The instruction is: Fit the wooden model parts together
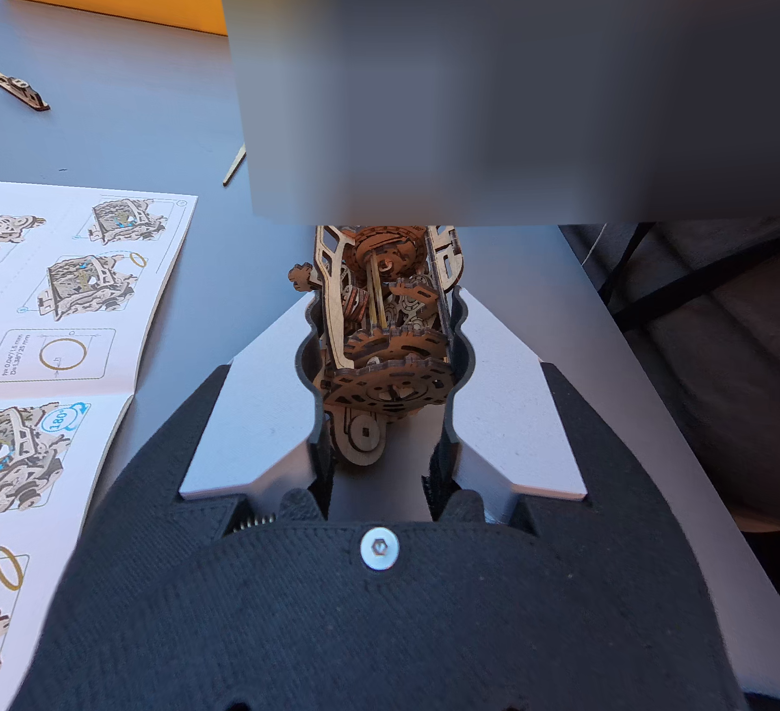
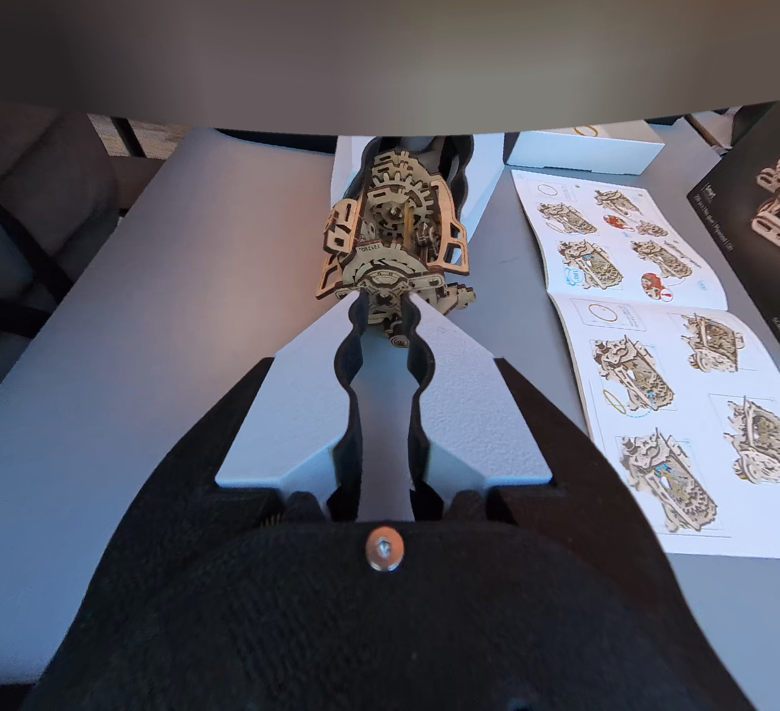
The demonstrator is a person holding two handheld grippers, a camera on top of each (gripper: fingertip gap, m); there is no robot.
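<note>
Your left claw is clamped across the wooden model, its dark wavy pads pressed on the two side plates, with the gear stack sitting between them. Your right claw comes at the same wooden model from the opposite end, and its tips pinch the small hub piece that sticks out below the round face plate. The left claw shows beyond the model in the right wrist view, so the model is held between the two tools just above the grey tabletop.

This looks like a seating step: the hub end going home into the frame. Keep the left claw's squeeze on the flat side plates only, since the thin fretwork and the two upright sticks inside would likely snap under a skewed load. Push with the right claw straight along the shaft line and avoid twisting. Whether the hub is fully seated cannot be told. The open instruction booklet lies beside you on the tabletop if you need to check orientation
</note>
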